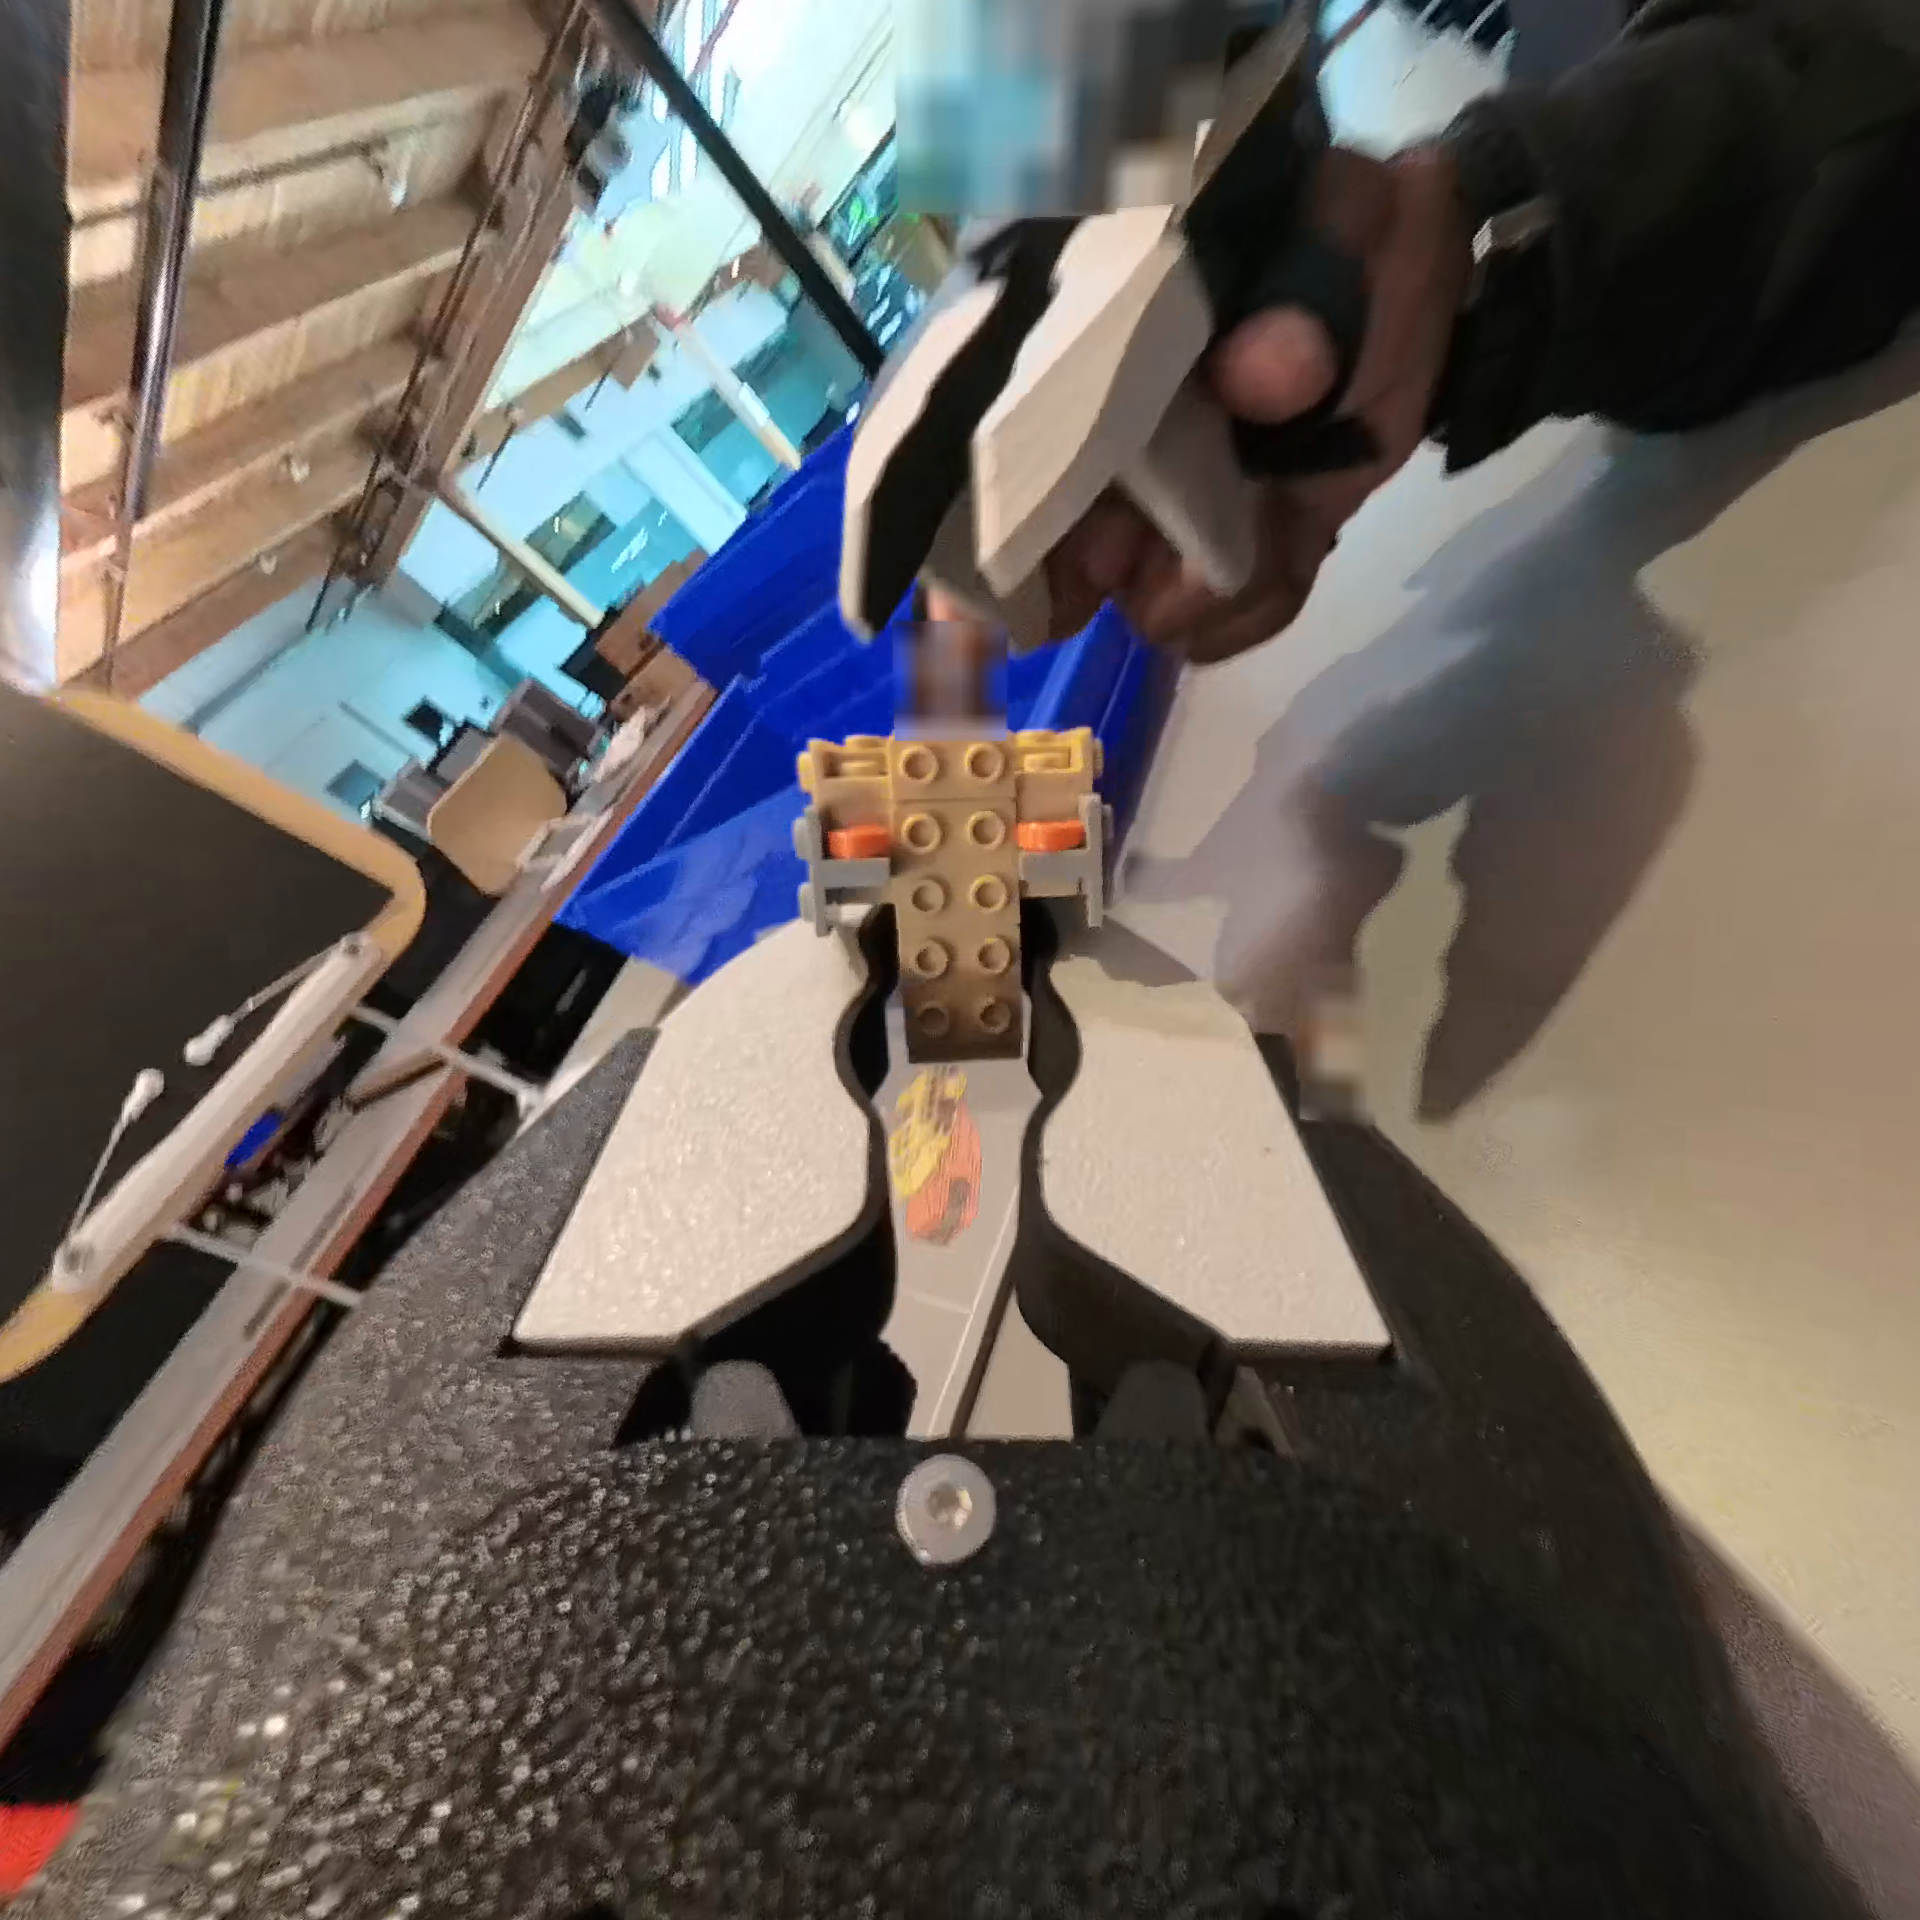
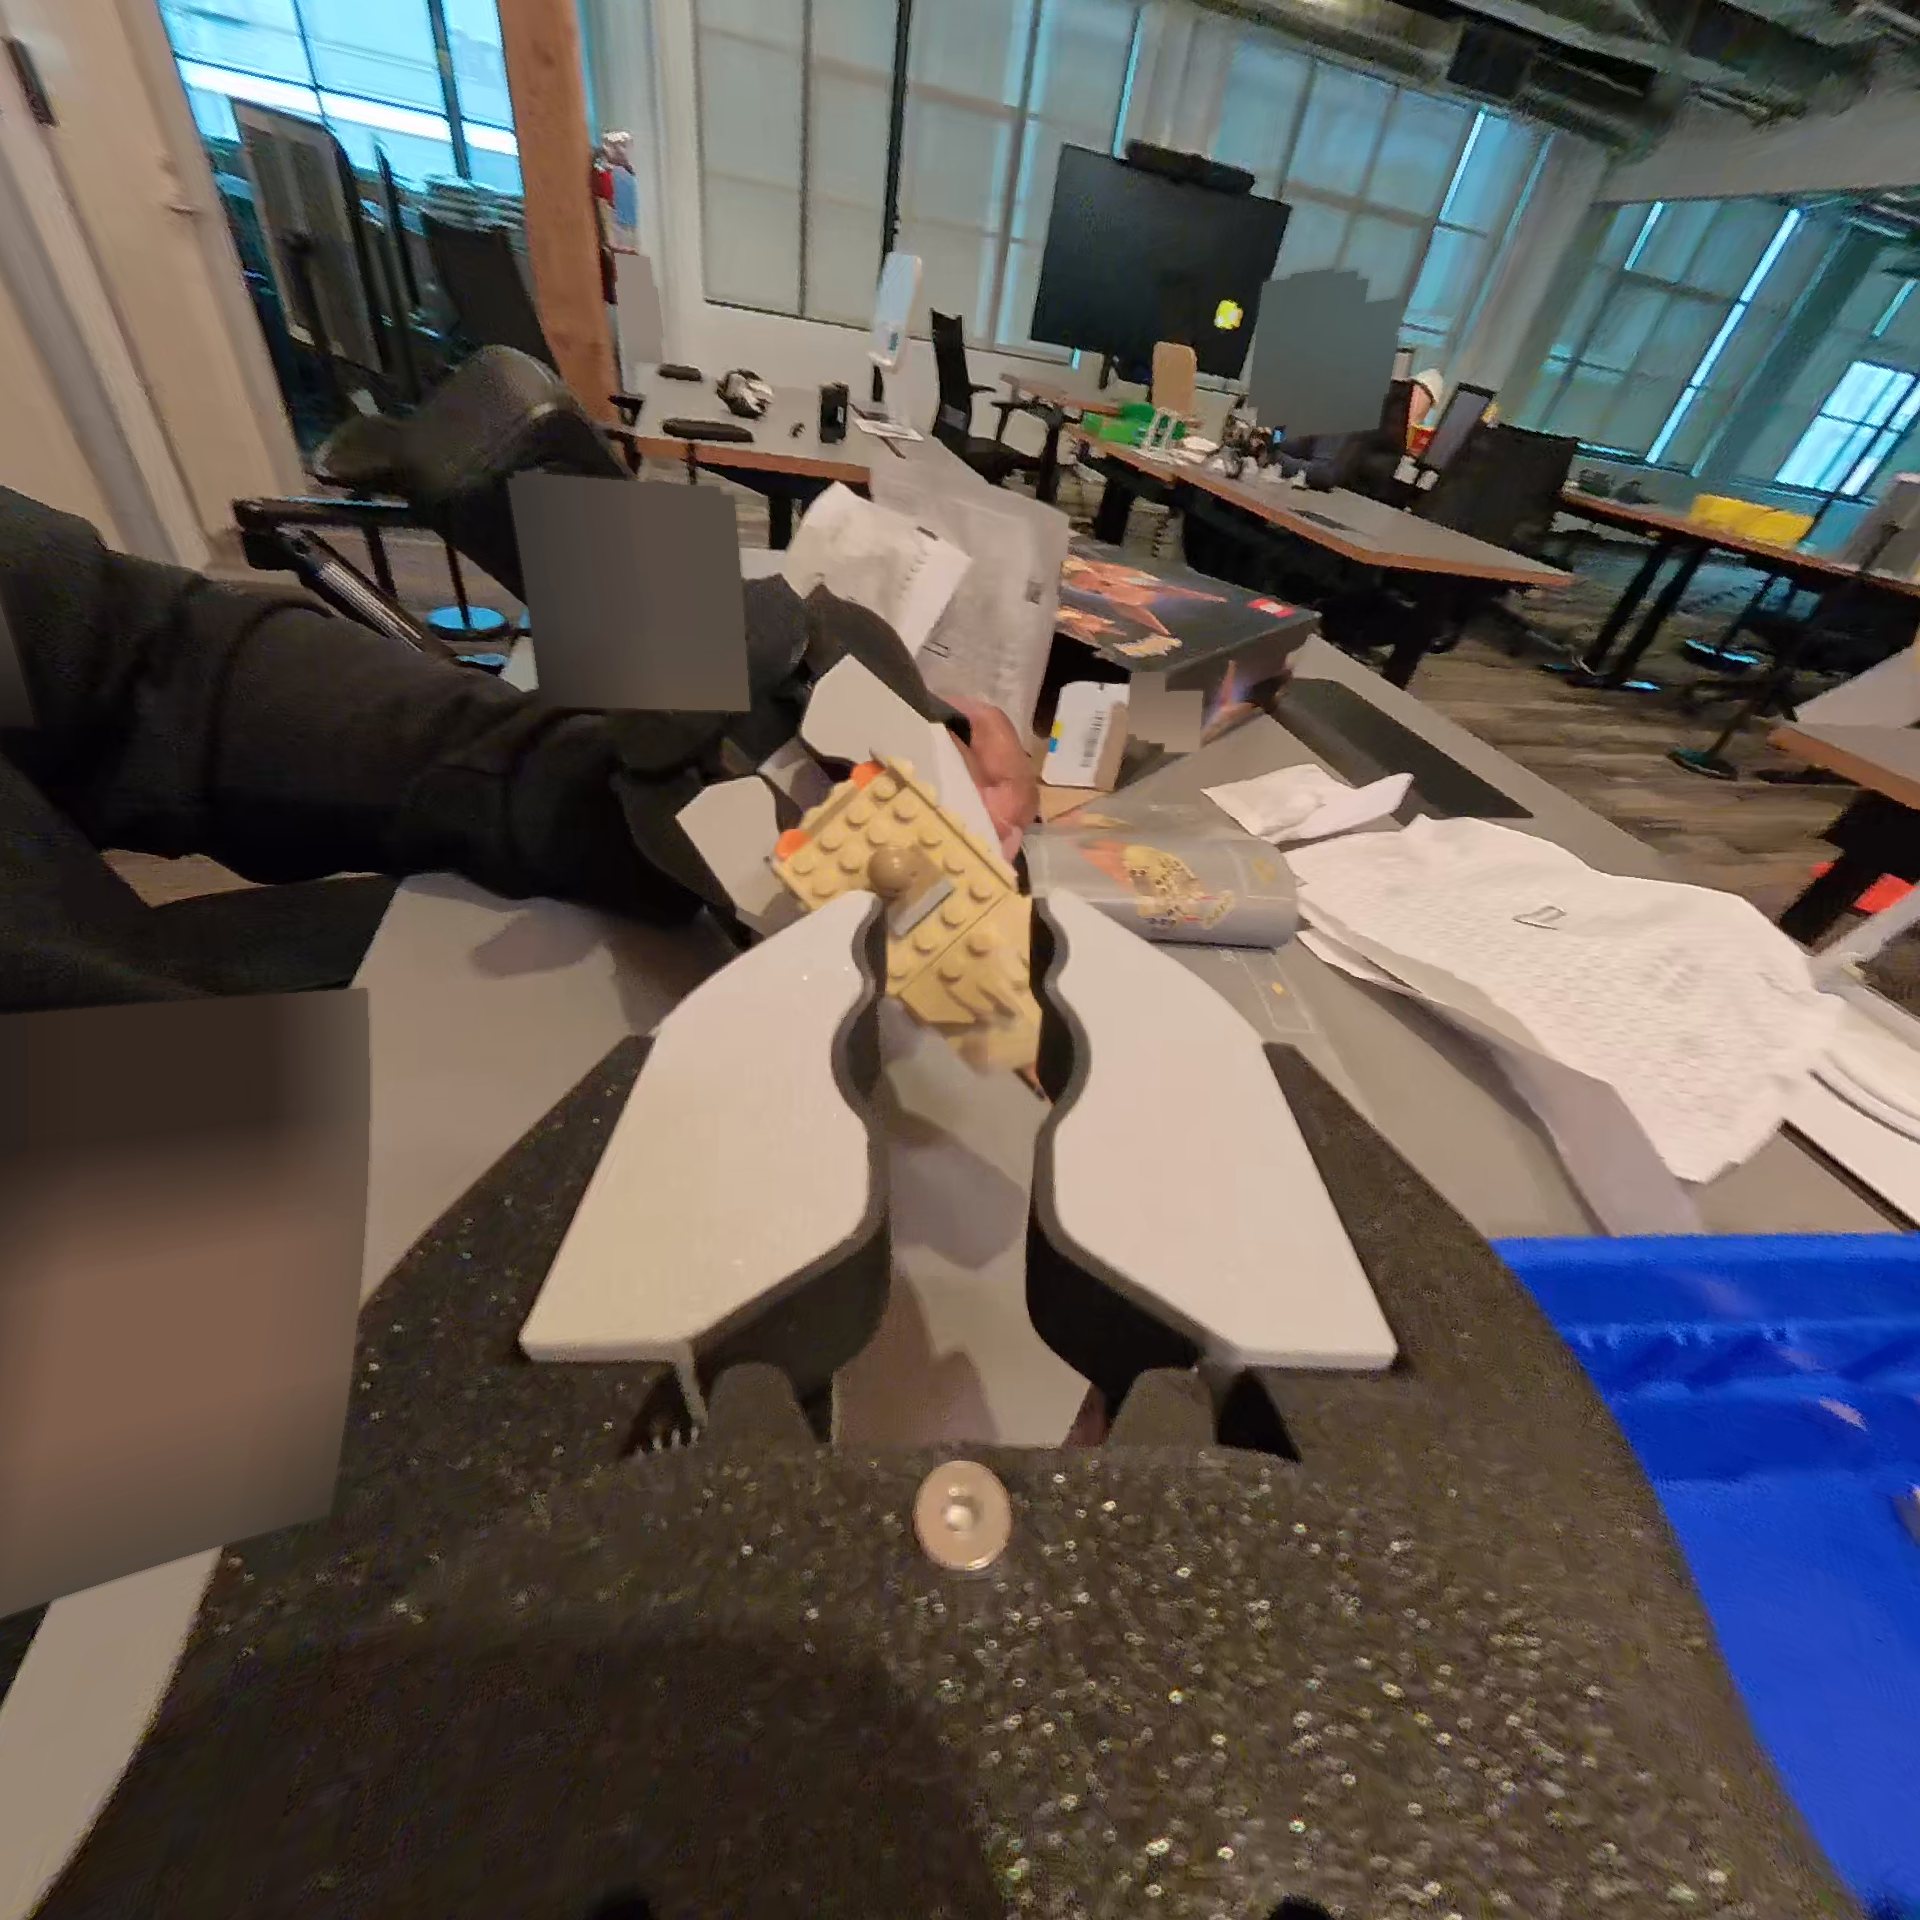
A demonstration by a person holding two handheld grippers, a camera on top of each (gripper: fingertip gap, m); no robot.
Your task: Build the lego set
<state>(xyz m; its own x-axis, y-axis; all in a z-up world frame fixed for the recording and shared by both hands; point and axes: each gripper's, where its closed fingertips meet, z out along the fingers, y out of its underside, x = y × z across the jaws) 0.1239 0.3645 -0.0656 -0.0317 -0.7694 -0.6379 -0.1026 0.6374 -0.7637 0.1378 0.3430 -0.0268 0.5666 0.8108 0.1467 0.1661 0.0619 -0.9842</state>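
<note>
While gripped between left tongs (image 1: 956, 997), tan lego model (image 1: 951, 862) juts forward, right tongs (image 2: 956, 987) parted around it.

1 tan lego model (image 1: 956, 883), 2 claws (image 1: 954, 977)

Blue bin (image 2: 1756, 1455) blocks right; papers (image 2: 1538, 956) crowd ahead — left table (image 2: 468, 997) seemingly free.

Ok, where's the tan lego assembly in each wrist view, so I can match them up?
Left wrist view: the tan lego assembly sits centre, clamped at the left gripper tips, below the right gripper.
Right wrist view: centre, slightly above middle, just beyond the right gripper fingertips, tilted.
Shared landmark: the blue bin, behind the model in the left view, lower right in the right view.
</note>
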